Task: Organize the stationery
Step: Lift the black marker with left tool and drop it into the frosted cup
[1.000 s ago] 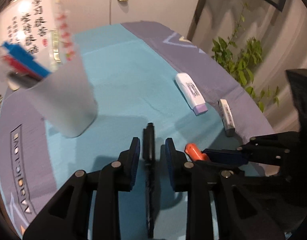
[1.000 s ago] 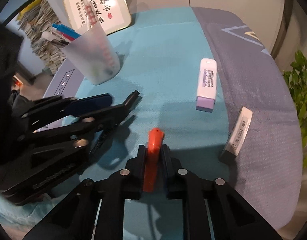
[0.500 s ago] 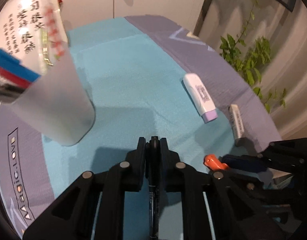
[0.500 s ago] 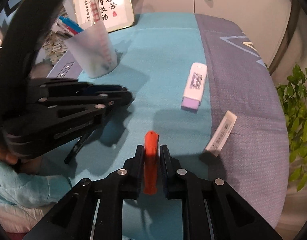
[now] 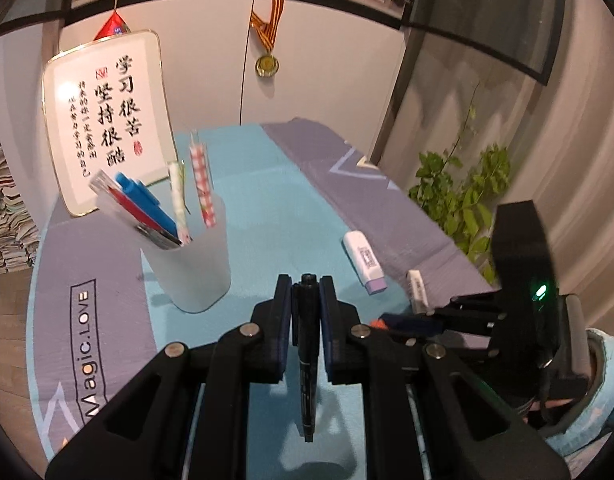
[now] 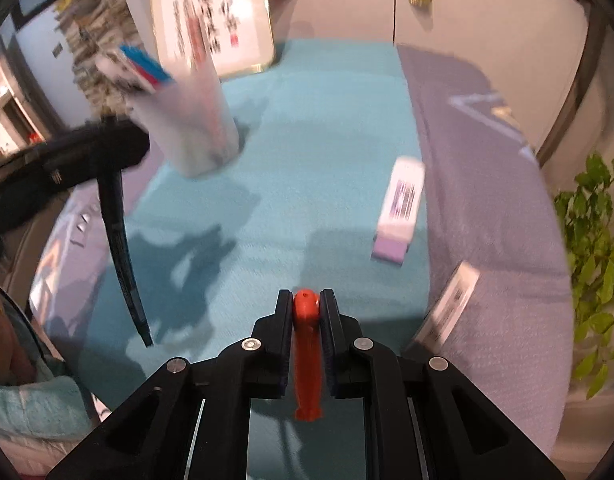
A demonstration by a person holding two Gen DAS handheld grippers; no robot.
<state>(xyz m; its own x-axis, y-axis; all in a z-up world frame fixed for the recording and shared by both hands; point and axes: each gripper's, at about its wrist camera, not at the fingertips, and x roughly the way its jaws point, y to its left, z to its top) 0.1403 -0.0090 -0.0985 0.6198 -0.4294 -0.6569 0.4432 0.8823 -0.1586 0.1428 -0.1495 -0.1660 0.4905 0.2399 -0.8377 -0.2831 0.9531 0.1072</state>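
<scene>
Left wrist view: the left gripper is clenched on a black marker, its two pads pressing the barrel from either side, with the capped end poking out just past the fingertips and the rest of the pen running back under the camera. The marker is lifted clear of the teal mat. Ahead and to the left stands a frosted plastic cup on the mat, holding blue and red pens and two patterned pencils. Behind the cup a white calligraphy board leans against the wall, and a medal hangs beside it. To the right on the mat lies a white correction tape with a purple end, and just beyond it a slim white eraser, the two near each other but apart. The right gripper shows at the right edge, low over the mat.

In the right wrist view the right gripper is grasping an orange pen between its pads, held above the mat. The picture is blurred. The black marker hangs from the left gripper at the left, beside the cup
</scene>
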